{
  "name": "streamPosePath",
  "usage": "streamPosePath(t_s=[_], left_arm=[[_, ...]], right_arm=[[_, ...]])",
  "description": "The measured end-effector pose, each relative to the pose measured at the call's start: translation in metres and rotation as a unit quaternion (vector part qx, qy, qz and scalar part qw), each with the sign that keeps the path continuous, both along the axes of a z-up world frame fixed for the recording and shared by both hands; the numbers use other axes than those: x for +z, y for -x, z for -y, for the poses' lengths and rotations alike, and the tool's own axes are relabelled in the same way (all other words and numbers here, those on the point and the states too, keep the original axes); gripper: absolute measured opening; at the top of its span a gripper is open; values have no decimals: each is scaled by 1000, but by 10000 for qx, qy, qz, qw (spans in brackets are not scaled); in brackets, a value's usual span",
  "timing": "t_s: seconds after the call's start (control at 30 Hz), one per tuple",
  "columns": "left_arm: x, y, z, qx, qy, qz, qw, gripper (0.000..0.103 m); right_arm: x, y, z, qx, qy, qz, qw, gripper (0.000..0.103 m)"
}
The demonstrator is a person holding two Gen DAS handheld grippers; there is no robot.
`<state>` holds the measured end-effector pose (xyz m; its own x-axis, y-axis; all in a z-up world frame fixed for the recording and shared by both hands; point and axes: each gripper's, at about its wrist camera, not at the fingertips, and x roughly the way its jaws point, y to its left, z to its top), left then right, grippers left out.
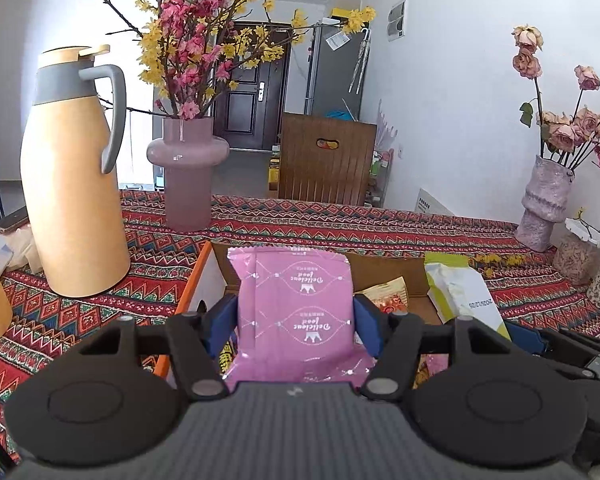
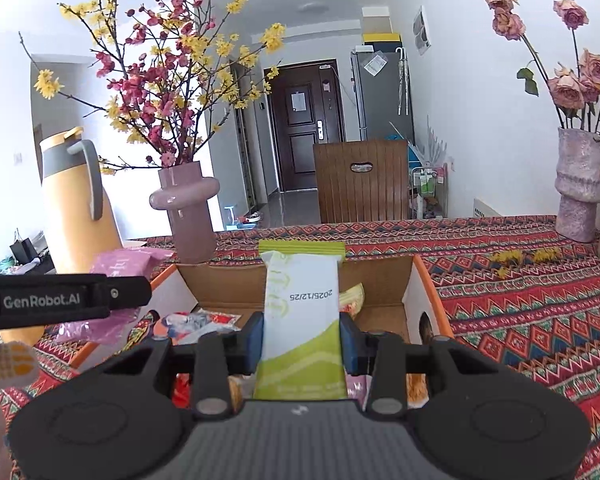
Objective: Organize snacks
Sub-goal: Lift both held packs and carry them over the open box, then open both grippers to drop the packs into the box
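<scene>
Count of items, both wrist views.

One pink foil snack packet (image 1: 294,300); one green-and-white snack packet (image 2: 302,320); one orange-edged cardboard box (image 2: 380,280) with perhaps three or four more wrappers inside, partly hidden; one tan jug with grey handle (image 1: 72,184); two pink vases: a smooth pink vase (image 1: 188,176) and a textured pink vase (image 2: 578,184); one brown wooden chair (image 2: 360,180).

A pink snack packet (image 1: 294,304) with white lattice print was seen, a green-and-white packet (image 2: 302,320), an orange-rimmed cardboard box (image 2: 380,280), a red zigzag-patterned tablecloth (image 2: 520,280).
</scene>
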<state>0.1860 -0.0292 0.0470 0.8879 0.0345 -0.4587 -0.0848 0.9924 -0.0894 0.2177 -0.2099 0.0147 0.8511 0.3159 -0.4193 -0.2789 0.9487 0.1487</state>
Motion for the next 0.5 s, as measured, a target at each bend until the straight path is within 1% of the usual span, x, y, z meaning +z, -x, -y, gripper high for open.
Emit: streamPosePath(t_s=[0.23,0.5], left_arm=[[-15,-28,-8,127,20,-73,9999,63],[-32,-40,-17,185,85,-20,9998,63]], right_arm=[[-9,-35,-12,-3,50,-33,10000,38],[-28,-46,-12,-53,31,-85,9999,38]])
